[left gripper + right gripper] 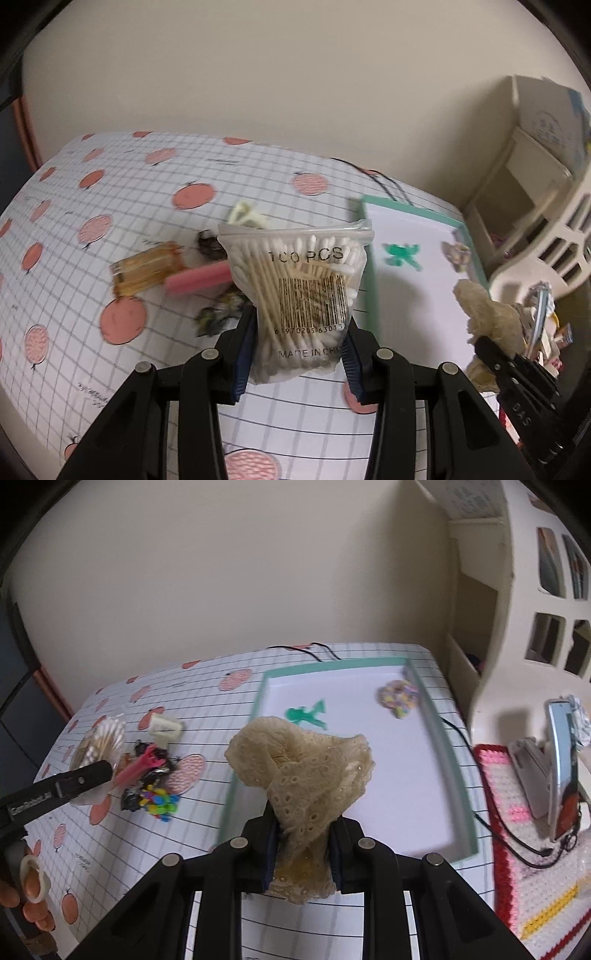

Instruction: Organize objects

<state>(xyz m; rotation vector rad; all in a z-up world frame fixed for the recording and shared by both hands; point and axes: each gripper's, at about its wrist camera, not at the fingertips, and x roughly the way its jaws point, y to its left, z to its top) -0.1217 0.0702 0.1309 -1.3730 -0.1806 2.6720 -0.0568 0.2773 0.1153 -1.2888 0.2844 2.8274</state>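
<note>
While the left gripper clamps a clear zip bag of cotton swabs above the peach-print tablecloth, the right gripper pinches a cream lace scrunchie near the front edge of the green-rimmed tray. Inside the tray lie a green figure and a pastel scrunchie.

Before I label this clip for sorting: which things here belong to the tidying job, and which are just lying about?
In the job:
- bag of cotton swabs, in the left gripper
- lace scrunchie, in the right gripper
- green-rimmed tray
- loose pile: pink clip, amber clip

Lying about:
- phone
- crochet mat
- white basket
</note>
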